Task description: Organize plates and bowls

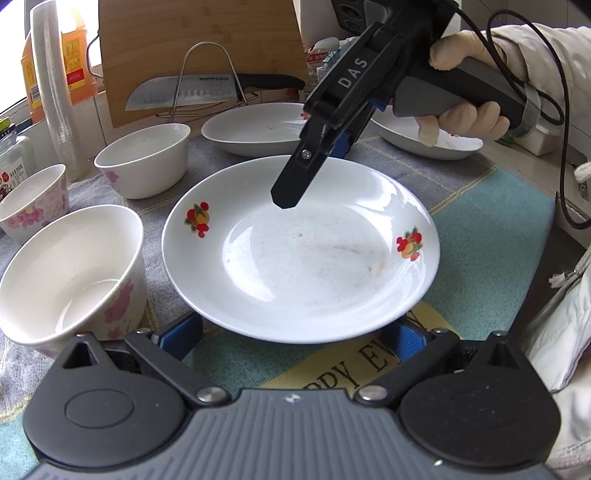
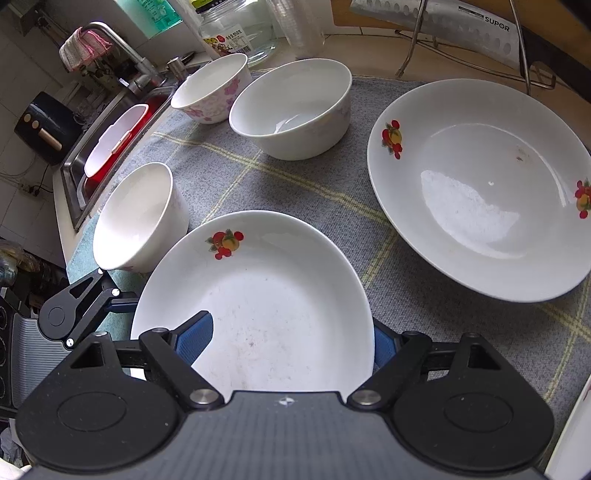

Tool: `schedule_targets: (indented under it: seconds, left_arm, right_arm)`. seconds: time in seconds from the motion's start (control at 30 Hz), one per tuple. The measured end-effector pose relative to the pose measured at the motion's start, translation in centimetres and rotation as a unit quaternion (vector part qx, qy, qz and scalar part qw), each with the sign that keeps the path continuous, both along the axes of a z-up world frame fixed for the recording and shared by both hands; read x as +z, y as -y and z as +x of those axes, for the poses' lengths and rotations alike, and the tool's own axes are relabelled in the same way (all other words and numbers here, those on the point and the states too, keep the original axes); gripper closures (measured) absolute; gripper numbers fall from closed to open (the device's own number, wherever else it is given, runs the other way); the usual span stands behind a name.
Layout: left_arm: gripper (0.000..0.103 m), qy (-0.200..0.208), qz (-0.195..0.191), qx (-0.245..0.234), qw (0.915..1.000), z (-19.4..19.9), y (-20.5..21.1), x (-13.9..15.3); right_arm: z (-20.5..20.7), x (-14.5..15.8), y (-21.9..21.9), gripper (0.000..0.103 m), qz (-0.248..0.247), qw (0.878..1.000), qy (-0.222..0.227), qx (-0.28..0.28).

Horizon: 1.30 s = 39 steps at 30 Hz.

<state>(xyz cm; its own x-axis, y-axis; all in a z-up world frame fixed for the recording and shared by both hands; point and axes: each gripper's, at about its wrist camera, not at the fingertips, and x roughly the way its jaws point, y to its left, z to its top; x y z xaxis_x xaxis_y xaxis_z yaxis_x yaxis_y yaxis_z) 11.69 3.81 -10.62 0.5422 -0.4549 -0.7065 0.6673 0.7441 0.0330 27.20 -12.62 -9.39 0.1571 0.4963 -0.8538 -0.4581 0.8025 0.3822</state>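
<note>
A white plate with fruit prints point(image 1: 303, 254) lies on the cloth mat; it also shows in the right wrist view point(image 2: 266, 306). My right gripper point(image 1: 314, 173) point(image 2: 291, 343) is shut on the plate's far rim, one finger above and one below. My left gripper point(image 1: 295, 339) is open, its blue pads low on either side of the plate's near edge. Two more fruit-print plates point(image 1: 255, 127) point(image 1: 424, 142) lie behind; one shows in the right wrist view point(image 2: 484, 192). A plain white bowl point(image 1: 146, 158) point(image 2: 295, 107) and two pink-flowered bowls point(image 1: 70, 273) point(image 1: 31, 201) stand at the left.
A knife on a wire rack point(image 1: 207, 92) stands before a wooden board point(image 1: 199, 40). A stack of plastic cups point(image 1: 55, 85), an oil bottle point(image 1: 75, 62) and a glass jar point(image 2: 240, 29) stand at the back. A sink point(image 2: 107, 147) lies beyond the mat's edge.
</note>
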Motion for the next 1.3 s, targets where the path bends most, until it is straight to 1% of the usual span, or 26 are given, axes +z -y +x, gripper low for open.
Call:
schedule_targets:
  seconds: [0.2,0.3,0.67,0.8,1.07,1.3]
  left_arm:
    - [0.001,0.001,0.003,-0.004,1.0,0.0,0.1,0.1]
    - [0.002,0.009,0.006,-0.011,0.9999,-0.1,0.4,0.3]
    - [0.003,-0.01,0.013,-0.014,0.9998,0.0,0.7,0.7]
    - [0.003,-0.021,0.004,-0.015,0.9997,-0.2,0.6,0.9]
    - [0.003,-0.004,0.02,-0.024,0.9995,0.0,0.5,0.7]
    - [0.003,-0.003,0.026,-0.024,0.9994,0.0,0.6,0.7]
  right_arm:
    - [0.4,0.1,-0.7,0.013,-0.014,1.0,0.002,0.011]
    - [0.4,0.1,-0.9,0.014,-0.021,1.0,0.003,0.018]
    - [0.0,0.3,-1.3,0.015,-0.046,0.998,0.006,0.042]
    - [-0.1,0.3,-1.2,0.015,-0.049,0.997,0.001,0.053]
    - [0.1,0.4,-1.1,0.015,-0.051,0.997,-0.007,0.064]
    - [0.0,0.4,-1.1,0.015,-0.051,0.997,-0.008,0.055]
